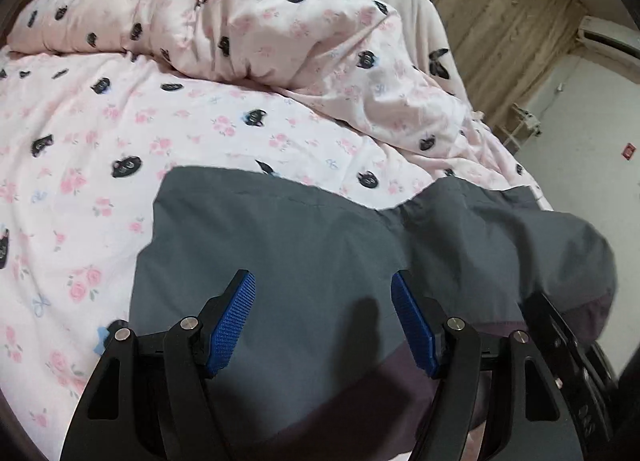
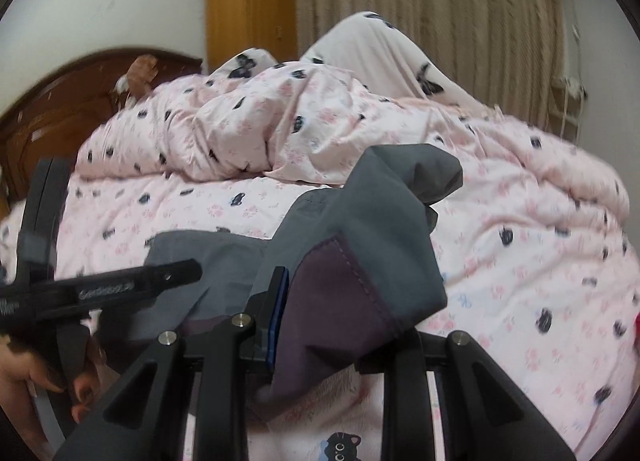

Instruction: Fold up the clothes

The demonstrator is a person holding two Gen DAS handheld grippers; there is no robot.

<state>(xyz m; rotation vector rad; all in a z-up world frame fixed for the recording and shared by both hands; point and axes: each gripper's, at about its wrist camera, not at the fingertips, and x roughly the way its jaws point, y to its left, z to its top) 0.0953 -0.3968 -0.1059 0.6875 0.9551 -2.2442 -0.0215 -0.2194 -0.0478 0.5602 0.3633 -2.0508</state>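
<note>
- On the bed, spread over a pink floral sheet (image 1: 80, 189) printed with black cat faces, lies a grey garment (image 1: 280, 245) with a dark purple panel; it occupies the near part of the mattress.
- Left gripper (image 1: 323, 315): jaws spread wide above the grey cloth, blue pads (image 1: 234, 321) facing each other, nothing between them.
- Behind the garment, a crumpled duvet (image 1: 280, 29) in the same print is heaped toward the headboard (image 2: 60, 109).
- Right gripper (image 2: 320, 313): fingers clamped on a lifted fold of the garment, purple lining outward; only one blue pad edge shows.
- Far background: wooden cabinet (image 2: 252, 5) and beige curtain (image 2: 440, 1).
</note>
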